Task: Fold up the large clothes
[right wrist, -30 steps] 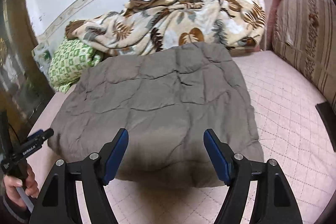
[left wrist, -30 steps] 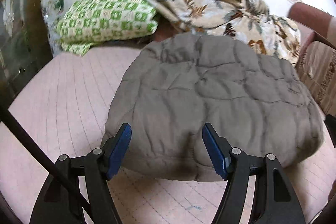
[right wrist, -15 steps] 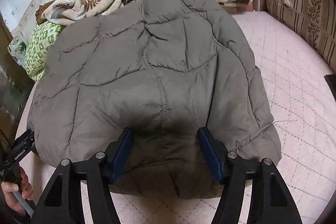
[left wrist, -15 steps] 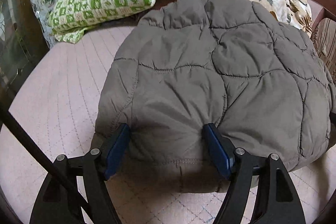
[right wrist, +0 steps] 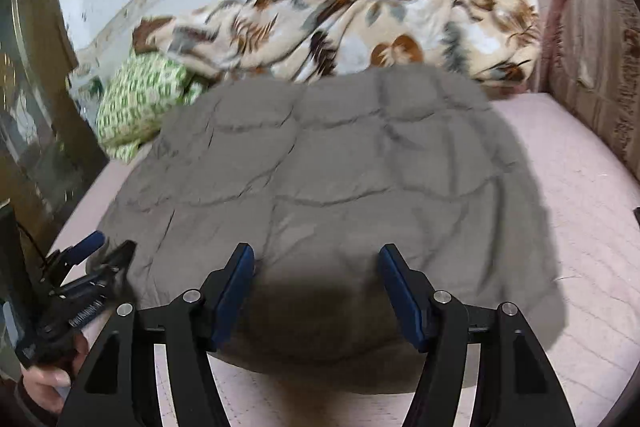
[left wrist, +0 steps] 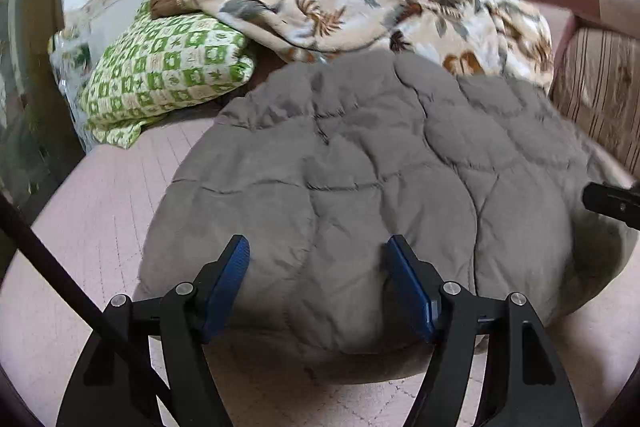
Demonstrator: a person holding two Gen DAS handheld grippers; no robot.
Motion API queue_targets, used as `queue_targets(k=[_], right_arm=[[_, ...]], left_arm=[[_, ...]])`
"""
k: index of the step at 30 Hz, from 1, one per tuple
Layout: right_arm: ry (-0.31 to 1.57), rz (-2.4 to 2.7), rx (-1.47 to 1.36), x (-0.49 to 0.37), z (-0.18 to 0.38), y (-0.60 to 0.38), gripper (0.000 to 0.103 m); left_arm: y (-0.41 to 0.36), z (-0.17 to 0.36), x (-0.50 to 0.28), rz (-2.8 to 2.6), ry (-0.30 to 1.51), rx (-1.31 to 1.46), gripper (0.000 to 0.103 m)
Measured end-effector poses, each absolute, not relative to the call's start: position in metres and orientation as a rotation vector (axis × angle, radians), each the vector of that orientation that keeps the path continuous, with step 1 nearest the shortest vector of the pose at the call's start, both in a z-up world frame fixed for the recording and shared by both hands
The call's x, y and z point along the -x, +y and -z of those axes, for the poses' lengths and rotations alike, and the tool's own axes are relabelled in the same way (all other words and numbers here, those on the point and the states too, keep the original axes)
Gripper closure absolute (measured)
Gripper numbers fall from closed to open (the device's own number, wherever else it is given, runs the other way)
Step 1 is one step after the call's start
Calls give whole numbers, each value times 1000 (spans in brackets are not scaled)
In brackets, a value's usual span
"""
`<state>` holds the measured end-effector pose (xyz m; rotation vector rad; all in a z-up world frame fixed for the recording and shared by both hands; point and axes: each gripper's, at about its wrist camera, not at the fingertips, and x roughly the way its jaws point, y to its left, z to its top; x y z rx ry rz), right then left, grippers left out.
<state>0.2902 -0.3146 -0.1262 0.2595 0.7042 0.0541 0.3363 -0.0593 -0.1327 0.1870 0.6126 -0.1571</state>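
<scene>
Grey quilted jacket (left wrist: pixel 360 179), folded into a padded bundle, lying on the pink quilted bed (left wrist: pixel 100 195). Left gripper (left wrist: pixel 318 283) hangs over its near edge, blue fingers (left wrist: pixel 230 275) spread with the jaws closing, fabric below and between them but not pinched. Right gripper (right wrist: pixel 316 287) stands likewise over the same edge, jaws apart, holding nothing. Beyond the grippers, past the jacket: a leaf-print blanket (right wrist: pixel 360 23); ahead and left, a green checked pillow (left wrist: pixel 168 67); to the right, a striped cushion (right wrist: pixel 600 67).
</scene>
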Motion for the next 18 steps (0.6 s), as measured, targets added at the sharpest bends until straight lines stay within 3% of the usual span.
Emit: queue_targets(k=[7, 18], right_arm=[[799, -30, -218, -315, 153, -299, 29], [728, -108, -298, -301, 135, -313, 28]], left_arm=[[-66, 143, -344, 152, 658, -211, 32], [-58, 136, -340, 168, 635, -161, 32]])
